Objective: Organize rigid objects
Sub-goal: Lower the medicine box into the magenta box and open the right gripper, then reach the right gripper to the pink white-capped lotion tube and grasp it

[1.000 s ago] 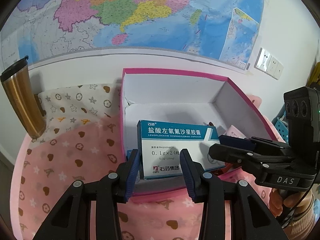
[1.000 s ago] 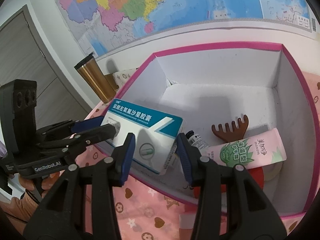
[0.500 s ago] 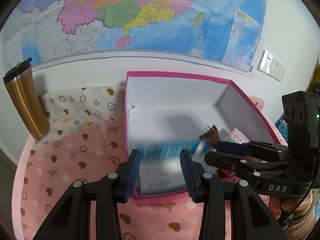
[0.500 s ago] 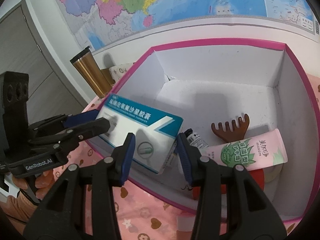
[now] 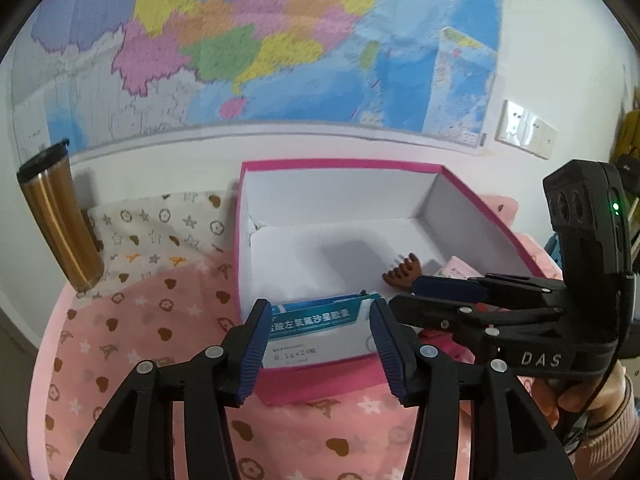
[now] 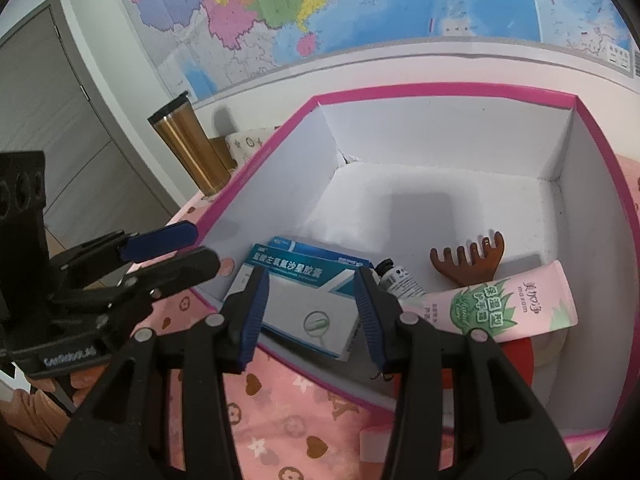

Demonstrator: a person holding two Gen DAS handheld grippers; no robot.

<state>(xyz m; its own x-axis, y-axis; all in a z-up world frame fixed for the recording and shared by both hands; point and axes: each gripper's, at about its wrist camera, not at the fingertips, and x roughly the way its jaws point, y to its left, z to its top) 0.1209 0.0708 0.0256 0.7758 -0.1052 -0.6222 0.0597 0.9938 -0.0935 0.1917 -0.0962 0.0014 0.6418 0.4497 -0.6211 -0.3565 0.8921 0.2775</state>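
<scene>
Against the pink box's (image 6: 436, 90) near-left wall lies the medicine carton (image 6: 304, 300), both grippers' fingers (image 5: 256, 354) parted, empty, the left opening.

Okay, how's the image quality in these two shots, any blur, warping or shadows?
Left wrist view: wall map is soft and smeared, and its lower edge bows from fisheye warp. Right wrist view: sharper, print on the medicine box is legible; a soft grey shadow lies on the pink box floor.
</scene>
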